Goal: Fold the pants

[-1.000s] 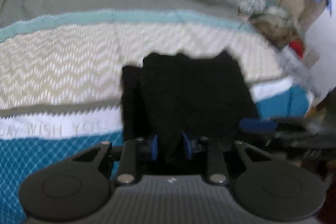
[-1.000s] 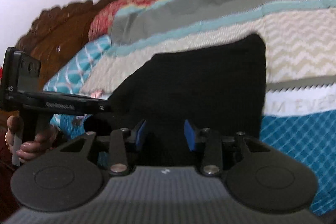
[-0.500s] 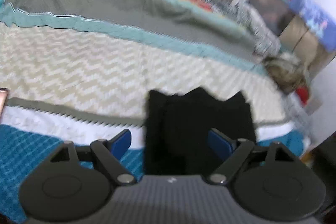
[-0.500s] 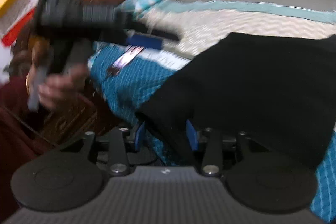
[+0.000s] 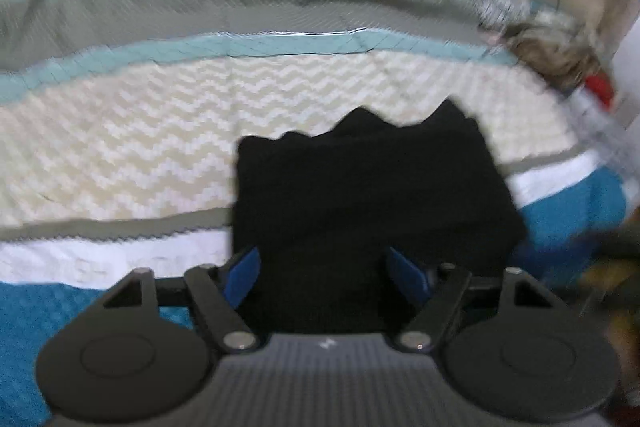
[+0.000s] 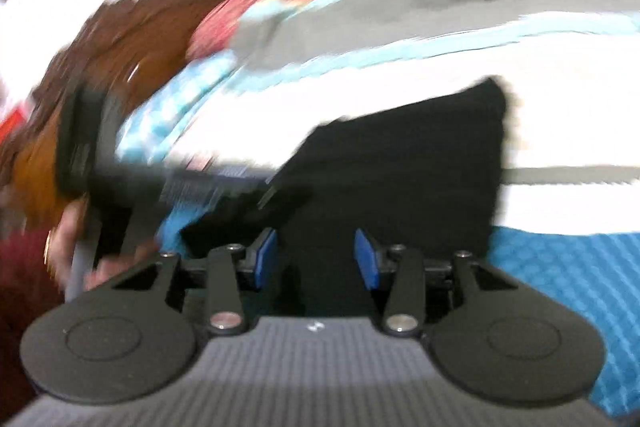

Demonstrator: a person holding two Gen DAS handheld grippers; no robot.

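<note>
The black pants [image 5: 368, 195] lie folded into a compact block on the striped bedspread [image 5: 160, 131]; they also show in the right wrist view [image 6: 400, 167]. My left gripper [image 5: 326, 277] is open, its blue pads either side of the near edge of the pants without closing on them. My right gripper [image 6: 316, 259] is partly open over the near edge of the pants; whether the cloth is between the pads is lost in blur. The left gripper's body [image 6: 160, 183] shows at the left of the right wrist view, beside the pants.
The bedspread [image 6: 560, 247] has teal, white, grey and zigzag bands. A carved wooden headboard [image 6: 120, 39] stands at the left. A heap of cloth and boxes [image 5: 560, 39] lies at the far right of the bed. A hand [image 6: 80, 247] holds the left gripper.
My left gripper opened and let go of the pants, then moved back down to their near edge. My right gripper swung left and back, and its jaws have widened.
</note>
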